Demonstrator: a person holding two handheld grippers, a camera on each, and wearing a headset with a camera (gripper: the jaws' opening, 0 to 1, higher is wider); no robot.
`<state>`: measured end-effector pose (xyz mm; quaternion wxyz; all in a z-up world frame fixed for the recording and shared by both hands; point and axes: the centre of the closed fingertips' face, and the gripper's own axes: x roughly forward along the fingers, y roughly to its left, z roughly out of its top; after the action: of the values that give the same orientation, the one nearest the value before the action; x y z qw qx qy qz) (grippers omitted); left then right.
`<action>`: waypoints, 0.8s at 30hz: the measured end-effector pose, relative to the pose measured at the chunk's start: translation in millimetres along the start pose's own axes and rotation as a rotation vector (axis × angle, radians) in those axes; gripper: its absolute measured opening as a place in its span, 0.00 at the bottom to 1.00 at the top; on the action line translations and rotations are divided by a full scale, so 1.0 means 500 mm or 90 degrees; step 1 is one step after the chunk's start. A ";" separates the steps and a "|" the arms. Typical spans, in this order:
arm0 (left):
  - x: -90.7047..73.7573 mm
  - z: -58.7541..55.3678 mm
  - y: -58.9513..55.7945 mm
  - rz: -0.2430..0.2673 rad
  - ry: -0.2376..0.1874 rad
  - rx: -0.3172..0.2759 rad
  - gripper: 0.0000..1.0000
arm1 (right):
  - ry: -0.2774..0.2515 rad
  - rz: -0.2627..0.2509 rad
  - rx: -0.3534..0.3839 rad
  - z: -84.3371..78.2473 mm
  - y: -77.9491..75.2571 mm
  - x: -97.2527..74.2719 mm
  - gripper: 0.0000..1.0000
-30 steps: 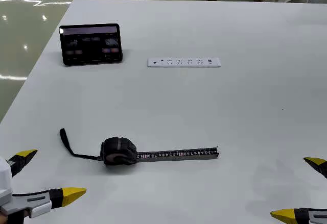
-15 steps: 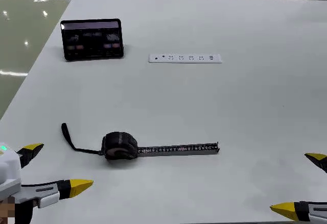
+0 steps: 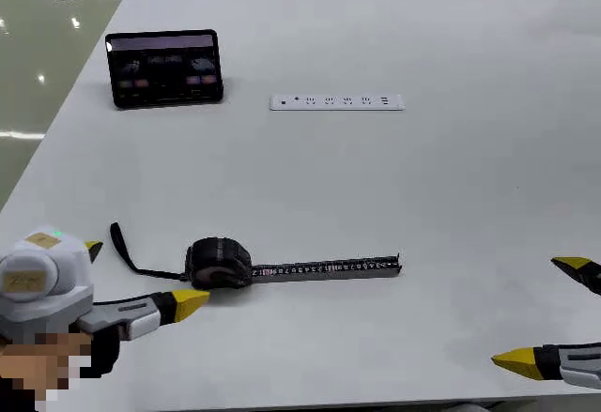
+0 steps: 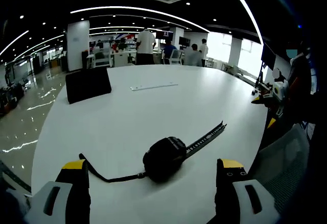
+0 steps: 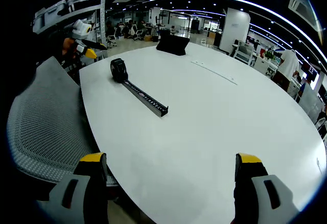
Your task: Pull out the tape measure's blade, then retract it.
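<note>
**Item 1: tape measure** (image 3: 218, 263). Dark round case lying on its side on the white table (image 3: 423, 177), lower left of centre in the head view. Its blade (image 3: 324, 267) is drawn out flat along the tabletop toward the right and ends in a hook tip. A black wrist strap (image 3: 131, 252) trails off to the left of the case. The blade stays out with nothing holding it, so a lock is probably engaged. Judged from this, the pull-out is done and the retraction is not.

**Item 2: left gripper** (image 3: 141, 275). Lower left of the head view. Jaws spread wide and holding nothing. One yellow tip is just beside the case's lower edge; whether it touches cannot be told. In the left gripper view the case sits between the two jaws, which suggests the gripper is lined up to pin or clasp the case.

**Item 3: right gripper** (image 3: 540, 313). Lower right corner of the head view. Jaws spread wide and empty, low over the table and well apart from the hook tip. Its own view looks along the blade toward the case at upper left.

**Item 4: bystanders**. Tablet (image 3: 164, 67) propped at upper left; power strip (image 3: 336, 102) at upper centre. Both are well apart from the work
</note>
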<state>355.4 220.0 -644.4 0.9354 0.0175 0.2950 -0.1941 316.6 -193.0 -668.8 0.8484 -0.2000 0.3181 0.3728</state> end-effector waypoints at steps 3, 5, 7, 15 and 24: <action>0.019 0.017 -0.014 0.011 -0.012 -0.044 1.00 | 0.004 0.007 -0.021 0.017 0.001 0.012 1.00; 0.034 0.022 -0.019 0.027 -0.018 -0.072 1.00 | 0.006 0.015 -0.037 0.029 0.001 0.024 1.00; 0.051 0.019 -0.024 0.041 -0.024 -0.089 1.00 | 0.011 0.025 -0.055 0.039 0.004 0.038 1.00; 0.109 -0.026 0.002 0.134 -0.041 -0.139 1.00 | 0.019 0.065 -0.115 0.080 0.007 0.099 1.00; 0.140 -0.035 -0.002 0.135 -0.065 -0.139 0.97 | 0.059 0.118 -0.196 0.093 0.012 0.181 0.99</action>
<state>398.3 197.0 -697.9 0.9607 -0.0631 0.2632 -0.0615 377.3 -116.6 -698.3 0.7543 -0.3138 0.3130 0.4843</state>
